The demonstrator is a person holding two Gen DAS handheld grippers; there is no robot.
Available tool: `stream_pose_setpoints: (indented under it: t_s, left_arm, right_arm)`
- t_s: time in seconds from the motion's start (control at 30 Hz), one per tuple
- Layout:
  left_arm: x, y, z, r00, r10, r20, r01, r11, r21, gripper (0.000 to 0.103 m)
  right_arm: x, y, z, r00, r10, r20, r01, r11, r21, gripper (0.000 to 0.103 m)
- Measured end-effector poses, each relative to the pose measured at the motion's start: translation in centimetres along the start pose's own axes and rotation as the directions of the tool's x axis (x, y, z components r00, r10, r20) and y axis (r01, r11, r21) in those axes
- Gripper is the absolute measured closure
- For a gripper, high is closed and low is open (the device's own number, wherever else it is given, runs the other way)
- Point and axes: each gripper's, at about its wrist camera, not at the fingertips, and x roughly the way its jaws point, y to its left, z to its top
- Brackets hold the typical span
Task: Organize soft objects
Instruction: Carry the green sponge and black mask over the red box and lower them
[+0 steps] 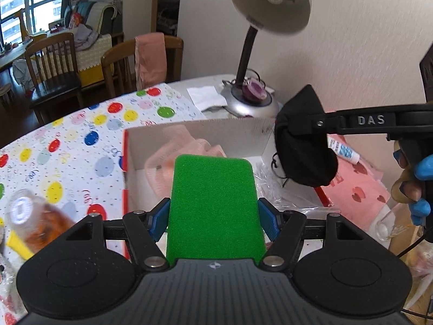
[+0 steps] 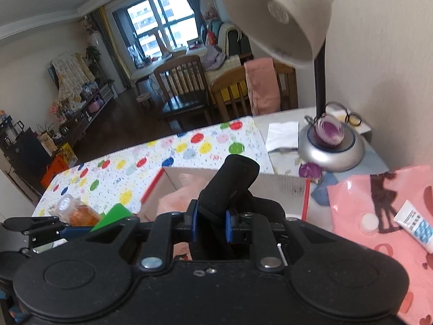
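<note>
My left gripper [image 1: 213,220] is shut on a green sponge [image 1: 213,203] and holds it upright over the near edge of an open cardboard box [image 1: 205,128]. A pink knitted cloth [image 1: 167,168] lies inside the box. My right gripper [image 2: 211,223] is shut on a black cloth pouch [image 2: 230,181] and holds it above the box [image 2: 281,184]. In the left wrist view the pouch [image 1: 303,146] hangs over the box's right end. The sponge's corner [image 2: 113,214] shows at the left of the right wrist view.
A silver desk lamp [image 1: 251,103] stands behind the box by the wall, its shade [image 1: 273,2] overhead. A balloon-print cloth [image 1: 67,140] covers the table. A bottle with orange contents [image 1: 35,222] lies left. A pink heart bag [image 2: 379,208] with a white tube [image 2: 416,224] lies right.
</note>
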Motion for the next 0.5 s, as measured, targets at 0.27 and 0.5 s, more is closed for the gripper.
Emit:
stream_pose_setpoints:
  t_s: [0.27, 0.5]
  left_arm:
    - [4.3, -1.7, 1.0, 0.999, 0.013, -0.046, -0.012, 0.999, 0.03, 0.035]
    - [6.7, -3.4, 1.7, 0.997, 0.02, -0.071, -0.016, 0.998, 0.062, 0.035]
  right_arm:
    - [3.7, -1.6, 0.0, 0.998, -0.02, -0.057, 0.019, 1.0, -0.017, 0.085]
    - [7.1, -2.5, 0.2, 0.994, -0.02, -0.106, 0.017, 1.0, -0.025, 0.085]
